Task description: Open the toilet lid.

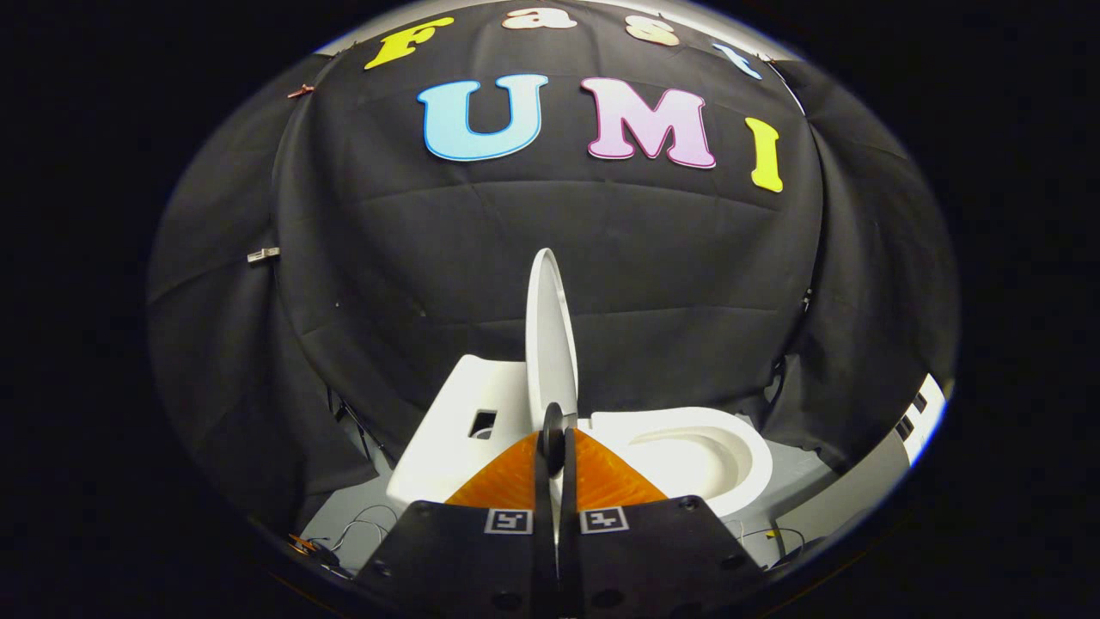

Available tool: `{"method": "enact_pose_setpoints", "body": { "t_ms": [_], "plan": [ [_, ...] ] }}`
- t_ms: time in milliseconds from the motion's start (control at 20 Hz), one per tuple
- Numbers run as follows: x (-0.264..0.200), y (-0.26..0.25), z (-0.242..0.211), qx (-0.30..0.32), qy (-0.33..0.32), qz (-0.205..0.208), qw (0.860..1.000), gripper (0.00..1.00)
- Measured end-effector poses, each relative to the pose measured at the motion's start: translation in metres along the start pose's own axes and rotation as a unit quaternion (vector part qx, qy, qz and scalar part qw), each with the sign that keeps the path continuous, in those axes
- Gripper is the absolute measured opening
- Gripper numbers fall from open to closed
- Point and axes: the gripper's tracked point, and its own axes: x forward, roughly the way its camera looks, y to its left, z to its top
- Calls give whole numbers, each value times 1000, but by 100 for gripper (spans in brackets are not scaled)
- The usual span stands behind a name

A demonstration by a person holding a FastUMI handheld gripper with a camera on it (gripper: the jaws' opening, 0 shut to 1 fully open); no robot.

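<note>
Currently, item 1: 1 gripper [554, 447], its 2 fingers [568, 464] standing nearly together, pinching the thin edge of the lid [550, 335] between them; both are seeming to press on it, though the contact itself is partly hidden.

Item 2: 1 lid, standing upright, edge-on, rising just ahead of the fingers above the toilet [447, 430].

Item 3: 1 toilet, with 1 bowl [696, 456] lying exposed beside the lid.

Item 4: several thin wires [361, 524] trailing on the floor [799, 481] near the base.

Step in hand, by judgement: the lift is nearing completion. The next move is calling for tipping the lid slightly past vertical, then parting the fingers gently so it is not dropping back.
</note>
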Motion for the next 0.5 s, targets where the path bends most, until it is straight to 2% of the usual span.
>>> {"method": "enact_pose_setpoints", "body": {
  "t_ms": [500],
  "plan": [
    [6,26,-5,-8,-4,0,1000,11]
  ]
}}
